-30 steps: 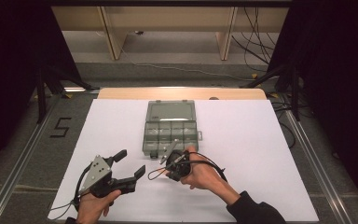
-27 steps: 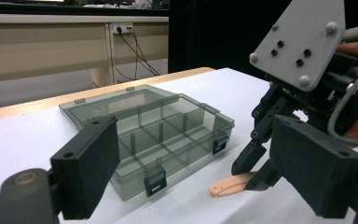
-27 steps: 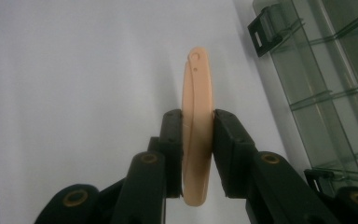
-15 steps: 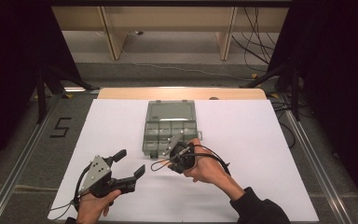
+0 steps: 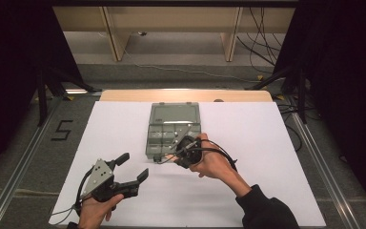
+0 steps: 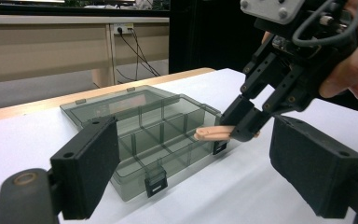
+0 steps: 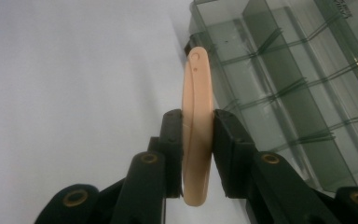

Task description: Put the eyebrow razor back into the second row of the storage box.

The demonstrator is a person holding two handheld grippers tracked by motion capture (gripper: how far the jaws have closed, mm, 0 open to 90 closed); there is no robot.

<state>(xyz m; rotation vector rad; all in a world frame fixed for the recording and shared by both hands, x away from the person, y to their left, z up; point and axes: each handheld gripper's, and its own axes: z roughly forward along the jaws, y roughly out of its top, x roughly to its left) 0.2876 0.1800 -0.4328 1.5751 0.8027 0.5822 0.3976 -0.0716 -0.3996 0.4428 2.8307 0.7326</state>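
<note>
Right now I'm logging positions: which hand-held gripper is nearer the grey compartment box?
Right. The right hand-held gripper is at the compartment box near edge, gripping a peach piece; the left hand-held gripper sits apart, toward the person.

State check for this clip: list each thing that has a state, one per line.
Compartment box: lid open, laid flat; compartments look empty.
Peach plastic piece: clamped, held at the box's front edge.
Right gripper: shut on the peach piece.
Left gripper: open, empty, above the table.
</note>
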